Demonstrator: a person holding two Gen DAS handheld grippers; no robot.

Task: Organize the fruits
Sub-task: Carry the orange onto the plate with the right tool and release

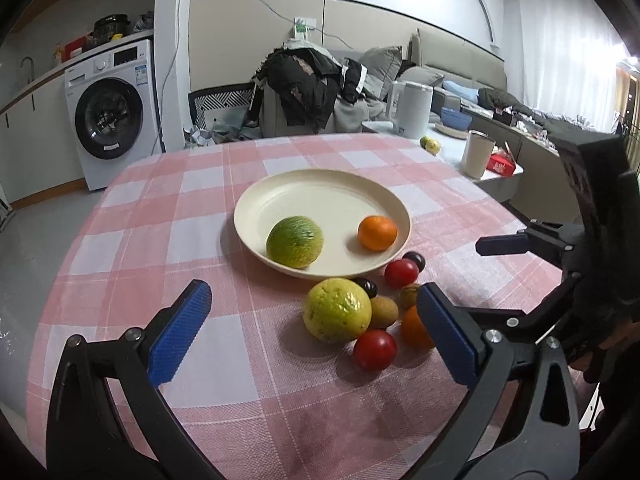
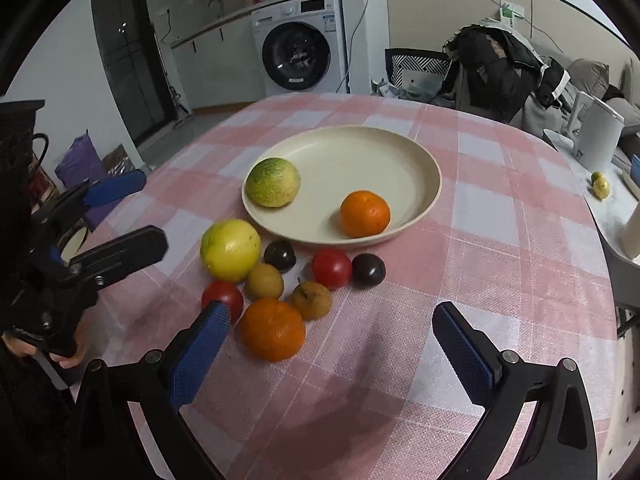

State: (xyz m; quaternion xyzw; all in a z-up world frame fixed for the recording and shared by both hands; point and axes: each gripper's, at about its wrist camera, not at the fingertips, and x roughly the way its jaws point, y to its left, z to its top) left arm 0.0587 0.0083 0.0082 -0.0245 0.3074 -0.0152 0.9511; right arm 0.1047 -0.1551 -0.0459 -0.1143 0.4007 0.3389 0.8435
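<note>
Cream plate (image 2: pixel 420 152) mid-frame holds a green melon (image 2: pixel 273 182) and an orange (image 2: pixel 365 213); eight fruits (image 2: pixel 272 276) remain loose on the table (image 2: pixel 500 272) below it. Left tool (image 1: pixel 316 340) and right tool (image 2: pixel 328 344) both gape wide, empty. Next: likely close on the nearest orange (image 2: pixel 272 329).

Green melon (image 2: pixel 273 182) and orange (image 2: pixel 365 214) lie apart on plate (image 2: pixel 424 160).

Green melon (image 2: pixel 273 182) and orange (image 2: pixel 365 213) on cream plate (image 2: pixel 416 156); eight fruits (image 2: pixel 276 280) clustered just beside it.

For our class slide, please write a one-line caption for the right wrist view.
Open right gripper above loose fruit; a green melon and an orange sit on the plate.
</note>
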